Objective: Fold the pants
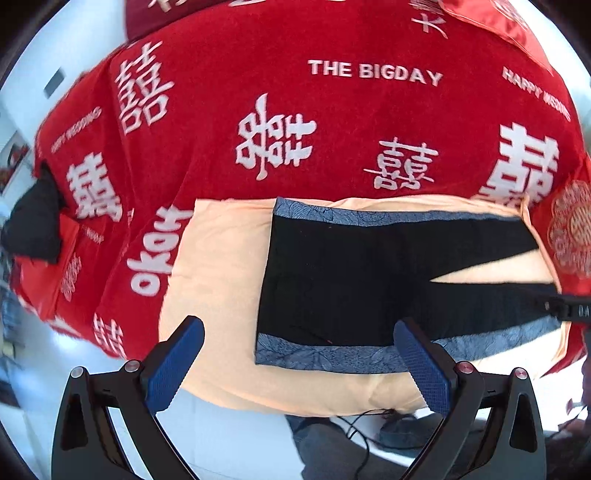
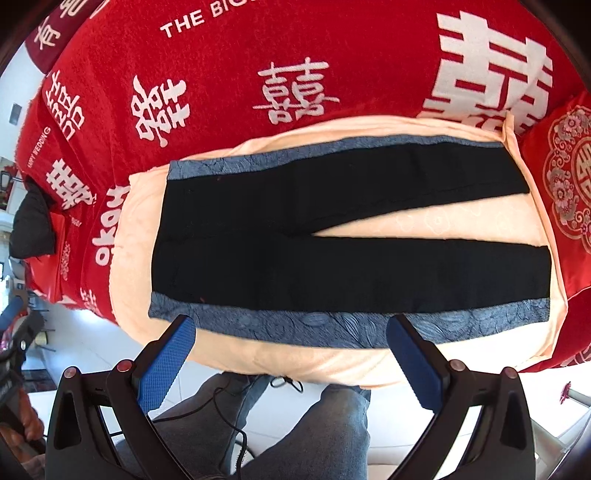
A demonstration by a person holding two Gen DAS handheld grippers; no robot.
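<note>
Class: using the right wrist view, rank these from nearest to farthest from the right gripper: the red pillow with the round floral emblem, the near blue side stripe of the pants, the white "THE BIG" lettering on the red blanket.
1. Near blue side stripe, just ahead of the right gripper.
2. Red pillow, far right.
3. "THE BIG" lettering, top left, across the bed.

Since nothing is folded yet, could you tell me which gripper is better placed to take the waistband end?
Probably the left gripper: open, nearest the pants' waistband. The right gripper, also open, faces mid-leg.

In the left wrist view, the pants point(image 1: 354, 280) leg ends are cut off at the right edge behind a dark gripper part. The red blanket point(image 2: 229, 62) runs past the top edge; its far lettering is cropped.
</note>
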